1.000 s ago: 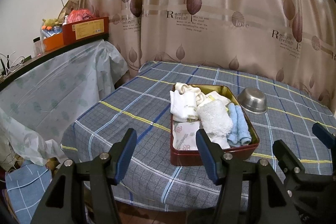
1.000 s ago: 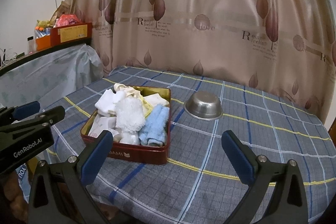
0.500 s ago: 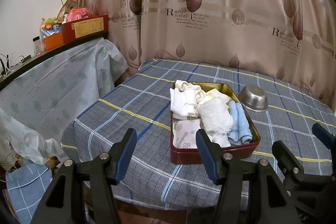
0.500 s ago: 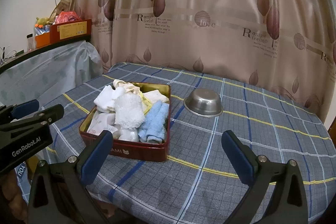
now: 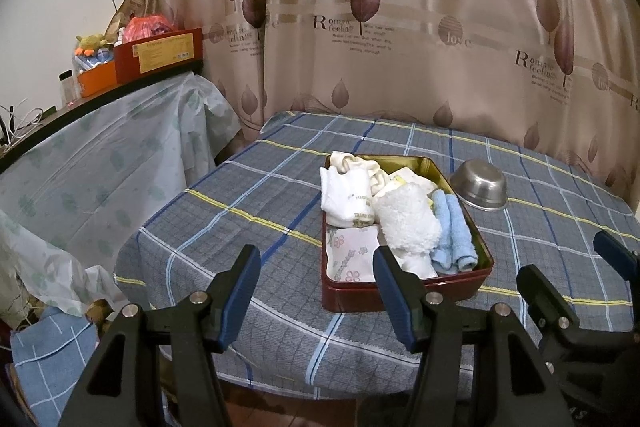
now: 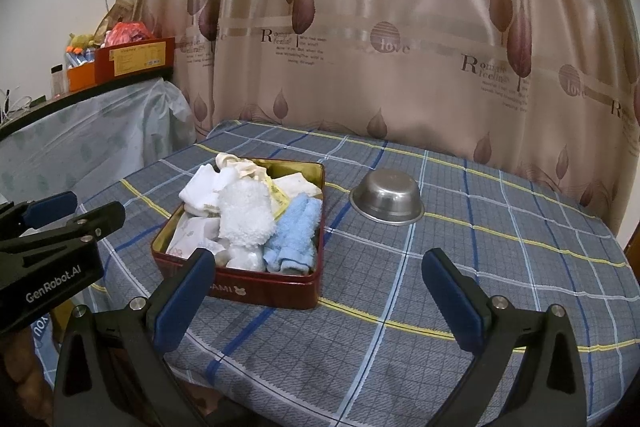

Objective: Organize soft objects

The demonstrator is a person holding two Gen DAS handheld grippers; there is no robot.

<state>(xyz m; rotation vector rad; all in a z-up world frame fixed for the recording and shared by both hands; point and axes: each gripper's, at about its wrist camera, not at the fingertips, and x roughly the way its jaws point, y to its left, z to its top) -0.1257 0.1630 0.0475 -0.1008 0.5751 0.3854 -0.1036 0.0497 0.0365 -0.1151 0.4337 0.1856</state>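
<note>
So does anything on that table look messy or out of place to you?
Mostly the red tin: its cloths are heaped, not folded flat, and a white fluffy towel and a cream cloth rise above the rim. The metal bowl sits upside down beside it. Nothing looks spilled or damaged.

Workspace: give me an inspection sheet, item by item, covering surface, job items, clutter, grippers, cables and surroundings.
Surface: table under a plaid cloth.
Job's things: red tin holding a white fluffy towel, a blue towel and white cloths.
Clutter: upturned steel bowl beside the tin.
Grippers: left gripper and right gripper both open, empty, short of the tin.
Cables: white wires on the side shelf.
Surroundings: leaf-print curtain; boxes on the shelf.
</note>
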